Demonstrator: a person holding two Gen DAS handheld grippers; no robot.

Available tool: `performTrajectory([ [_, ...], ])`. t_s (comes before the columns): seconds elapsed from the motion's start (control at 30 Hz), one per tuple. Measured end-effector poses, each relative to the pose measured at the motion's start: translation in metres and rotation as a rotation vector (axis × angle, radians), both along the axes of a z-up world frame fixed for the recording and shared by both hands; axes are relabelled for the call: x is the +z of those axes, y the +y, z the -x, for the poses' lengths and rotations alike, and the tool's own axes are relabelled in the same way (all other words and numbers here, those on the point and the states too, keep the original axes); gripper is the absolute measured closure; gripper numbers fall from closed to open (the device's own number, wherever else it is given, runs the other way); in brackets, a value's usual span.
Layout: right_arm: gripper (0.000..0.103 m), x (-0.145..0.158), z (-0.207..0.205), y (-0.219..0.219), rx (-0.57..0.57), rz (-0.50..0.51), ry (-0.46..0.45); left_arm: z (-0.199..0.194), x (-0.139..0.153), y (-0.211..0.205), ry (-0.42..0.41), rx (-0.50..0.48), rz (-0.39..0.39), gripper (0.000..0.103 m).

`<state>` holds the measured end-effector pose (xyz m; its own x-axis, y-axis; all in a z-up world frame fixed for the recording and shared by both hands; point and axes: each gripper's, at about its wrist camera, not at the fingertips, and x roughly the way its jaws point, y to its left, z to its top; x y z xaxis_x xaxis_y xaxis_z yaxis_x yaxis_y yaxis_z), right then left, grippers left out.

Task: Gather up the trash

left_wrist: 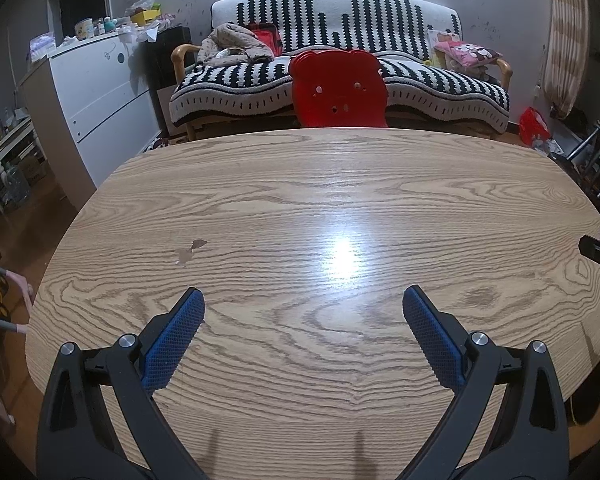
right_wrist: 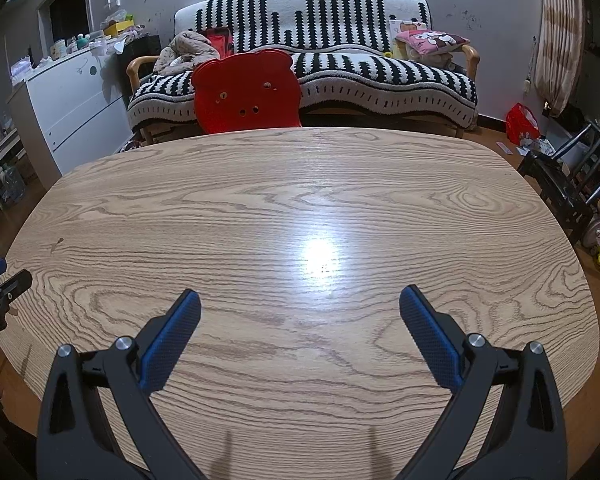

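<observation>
Both claws hang over a wooden table (left_wrist: 300, 208), side by side and pointing the same way across it. The left claw (left_wrist: 303, 300) is spread wide, its 2 blue-padded fingers (left_wrist: 172, 338) well apart with only bare wood between them; it holds nothing. The right claw (right_wrist: 300, 300) is spread just as wide and is also empty, its blue pads (right_wrist: 430, 336) above the grain near the table's near edge. Each camera catches the tip of the other claw at the edge of its view.

No trash shows on the table in either view. The top carries only a small dark chip or stain (left_wrist: 191, 250) toward its left side and a bright glare of lamp light (left_wrist: 342, 254) near the middle.

Behind the far edge of the table stands a red chair (left_wrist: 338, 90) with a bear-shaped back. Behind that is a sofa (left_wrist: 400, 76) under a black and white patterned cover, with a heap of clothes (left_wrist: 236, 46) on its left end and a pink cushion (left_wrist: 466, 52) on its right. A white chest of drawers (left_wrist: 100, 92) stands along the left wall, its top cluttered with small items. On the floor to the right, near the curtain (left_wrist: 566, 32), lies a red bag (left_wrist: 534, 126), and a dark chair (right_wrist: 568, 178) stands off the table's right side.
</observation>
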<state>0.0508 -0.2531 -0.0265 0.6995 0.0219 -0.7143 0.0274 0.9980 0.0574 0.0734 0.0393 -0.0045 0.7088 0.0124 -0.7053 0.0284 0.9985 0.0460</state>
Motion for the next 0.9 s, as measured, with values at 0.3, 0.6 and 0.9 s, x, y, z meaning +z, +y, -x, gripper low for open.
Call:
performTrajectory([
  [0.3, 0.007, -0.0005, 0.0001, -0.0004, 0.0, 0.001, 0.001, -0.0019, -0.0001, 0.0022, 0.005, -0.003, -0.001, 0.007],
  [0.6, 0.007, -0.0007, -0.0001, 0.0008, -0.002, 0.0, 0.002, -0.0014, 0.0001, 0.0022, -0.004, -0.014, -0.009, 0.007],
  [0.9, 0.007, -0.0011, 0.0007, -0.0004, 0.0, 0.0, 0.002, -0.0023, -0.0025, 0.003, 0.012, -0.009, -0.012, 0.007],
])
